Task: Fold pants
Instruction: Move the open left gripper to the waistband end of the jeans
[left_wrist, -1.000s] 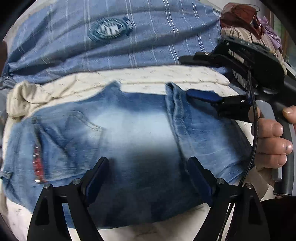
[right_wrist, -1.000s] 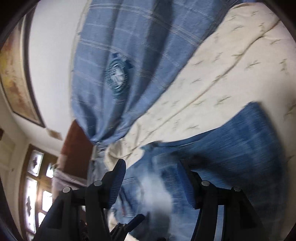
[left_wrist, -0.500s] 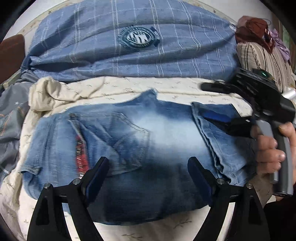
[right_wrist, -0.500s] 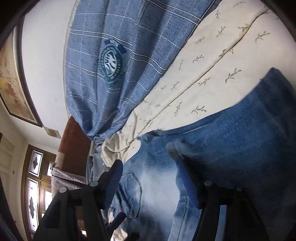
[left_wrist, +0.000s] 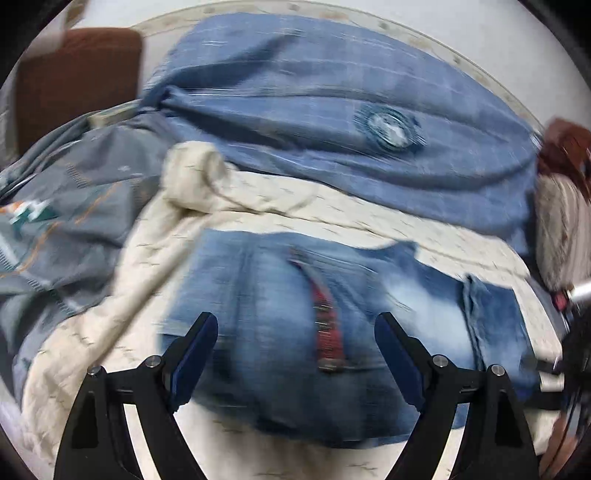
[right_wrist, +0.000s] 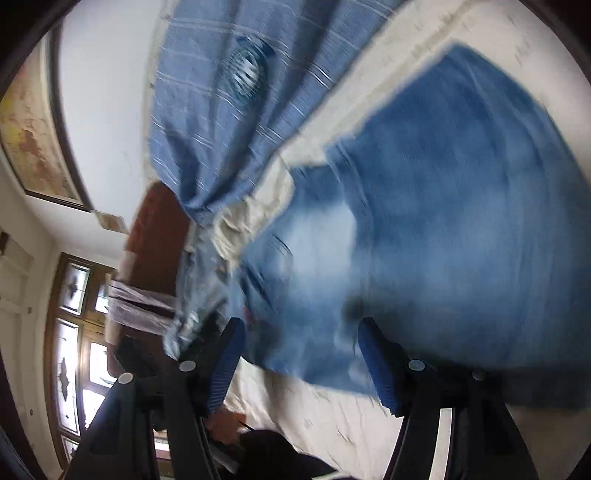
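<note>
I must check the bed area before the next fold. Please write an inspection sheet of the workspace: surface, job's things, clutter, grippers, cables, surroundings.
Surface: cream quilt with a small leaf print, bunched into a roll at its left end.
Job's things: blue jeans lying folded on the quilt, a red strip showing in the middle.
Clutter: blue checked cloth with a round badge behind the jeans; grey patterned bedding on the left.
Grippers: left gripper open above the jeans, holding nothing; right gripper open over the jeans' near edge.
Cables: nothing seen.
Surroundings: white wall, framed picture, wooden window.
</note>
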